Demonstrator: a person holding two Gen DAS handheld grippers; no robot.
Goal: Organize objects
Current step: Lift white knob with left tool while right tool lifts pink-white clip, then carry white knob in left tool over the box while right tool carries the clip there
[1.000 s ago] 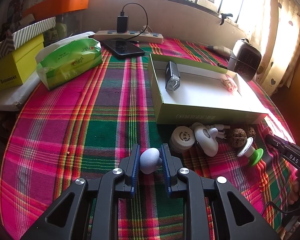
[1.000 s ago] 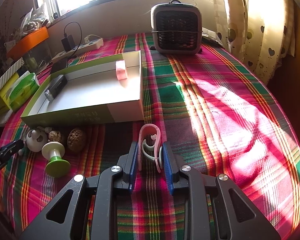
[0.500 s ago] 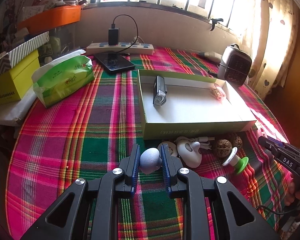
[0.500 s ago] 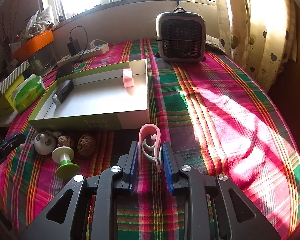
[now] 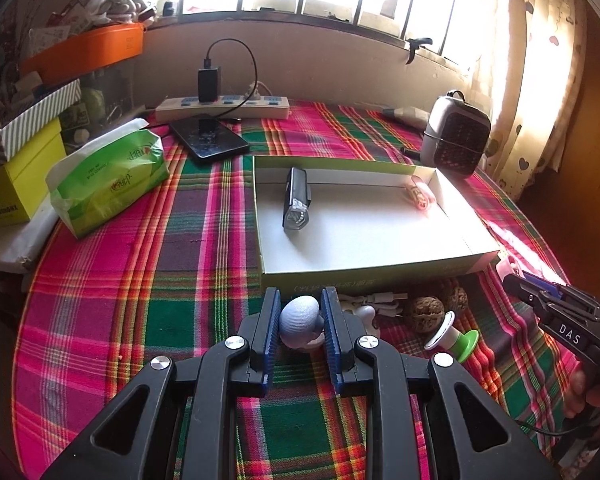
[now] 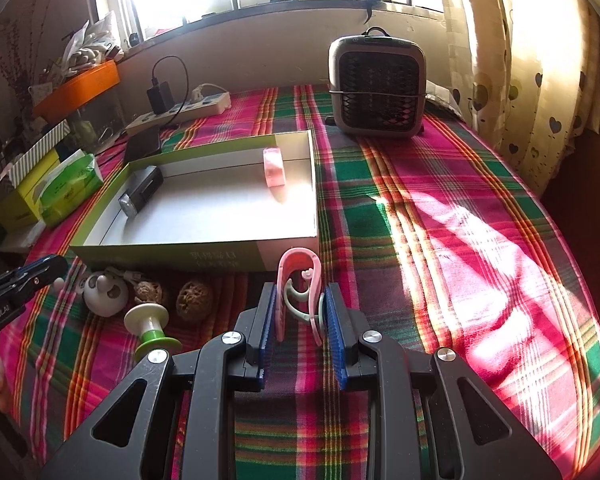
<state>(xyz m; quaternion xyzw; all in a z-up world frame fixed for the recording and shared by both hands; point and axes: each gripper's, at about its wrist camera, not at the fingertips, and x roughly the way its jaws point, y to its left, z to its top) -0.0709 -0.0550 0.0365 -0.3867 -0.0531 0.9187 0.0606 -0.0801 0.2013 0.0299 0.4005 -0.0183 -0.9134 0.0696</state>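
— While both hands hovered before the open box (image 5: 364, 268), what did the jaws hold?

— The left gripper (image 5: 300, 316) clenched a pale egg-shaped piece (image 5: 300, 314); smooth and rounded, it looked slippery, best pinched across its middle. The right gripper (image 6: 300, 308) clamped a pink clip (image 6: 298, 280), light, springy, thin.

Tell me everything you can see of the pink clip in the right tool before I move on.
The pink clip is a glossy plastic piece bent into a tall arch, closed end up, with pale greenish-white curved hooks nested inside and a small curl near the top. It stands upright between the blue ribbed pads of the right tool, which press on both its sides. It appears lifted off the plaid cloth, in front of the near wall of the green box at its right corner.
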